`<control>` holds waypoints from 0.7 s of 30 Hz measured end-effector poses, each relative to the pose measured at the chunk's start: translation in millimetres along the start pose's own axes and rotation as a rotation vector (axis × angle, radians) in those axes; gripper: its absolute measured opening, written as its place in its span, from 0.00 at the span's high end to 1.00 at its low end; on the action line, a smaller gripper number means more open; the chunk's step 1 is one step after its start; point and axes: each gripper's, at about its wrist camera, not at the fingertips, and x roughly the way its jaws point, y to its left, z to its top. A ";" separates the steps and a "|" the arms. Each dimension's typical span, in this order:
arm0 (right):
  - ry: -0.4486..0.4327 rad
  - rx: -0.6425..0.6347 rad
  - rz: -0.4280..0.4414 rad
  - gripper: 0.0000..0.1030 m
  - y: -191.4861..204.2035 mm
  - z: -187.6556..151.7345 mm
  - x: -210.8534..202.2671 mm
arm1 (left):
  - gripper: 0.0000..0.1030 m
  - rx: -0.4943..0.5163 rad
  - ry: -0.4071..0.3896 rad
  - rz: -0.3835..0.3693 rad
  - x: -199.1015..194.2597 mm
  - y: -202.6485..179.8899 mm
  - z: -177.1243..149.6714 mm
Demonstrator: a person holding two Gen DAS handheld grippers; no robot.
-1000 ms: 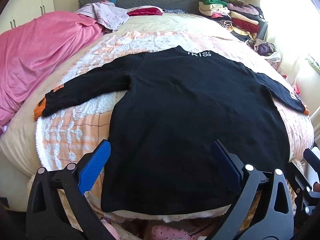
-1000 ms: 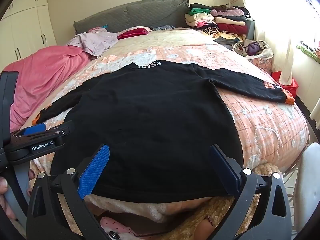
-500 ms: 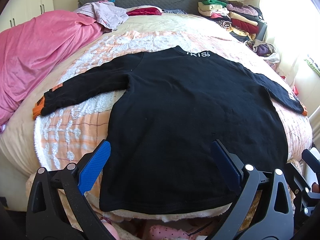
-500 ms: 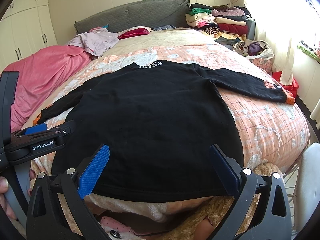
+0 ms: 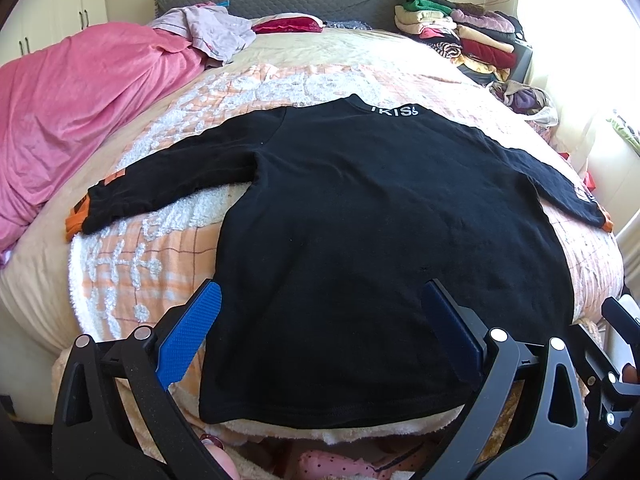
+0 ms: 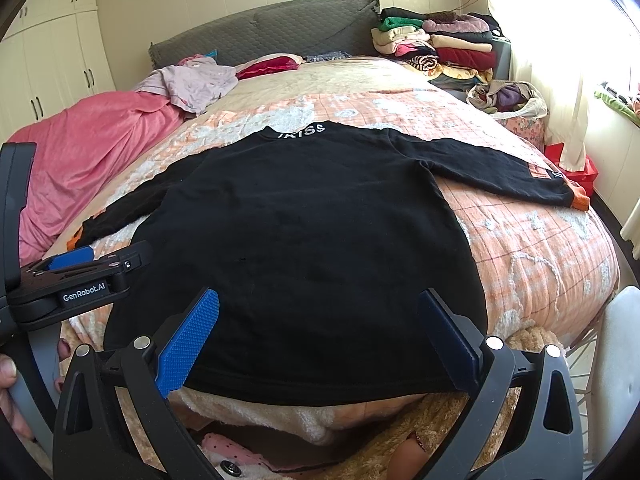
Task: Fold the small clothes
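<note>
A small black long-sleeved top point(image 5: 360, 220) point(image 6: 304, 232) lies flat on the bed, white lettering at its collar, both sleeves spread out and ending in orange cuffs. My left gripper point(image 5: 320, 320) hangs open just above the hem near the bed's front edge, nothing between its blue pads. My right gripper point(image 6: 318, 320) is also open over the hem, a little further right. The left gripper's body point(image 6: 76, 276) shows at the left of the right wrist view, held by a hand point(image 6: 8, 372).
The bed carries an orange and white checked blanket point(image 5: 140, 256). A pink duvet point(image 5: 80, 112) is heaped on the left. Loose clothes point(image 5: 208, 32) lie by the grey headboard. Folded clothes are stacked at the back right point(image 6: 440, 48). A bag of clothes point(image 6: 508, 96) sits beside the bed.
Both grippers have stayed nearly still and open; the left wrist view has shifted only slightly. The top lies as before.
</note>
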 end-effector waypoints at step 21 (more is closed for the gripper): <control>0.008 0.006 -0.002 0.04 -2.3 0.8 1.9 | 0.09 0.000 0.006 -0.006 -2.0 -1.7 1.9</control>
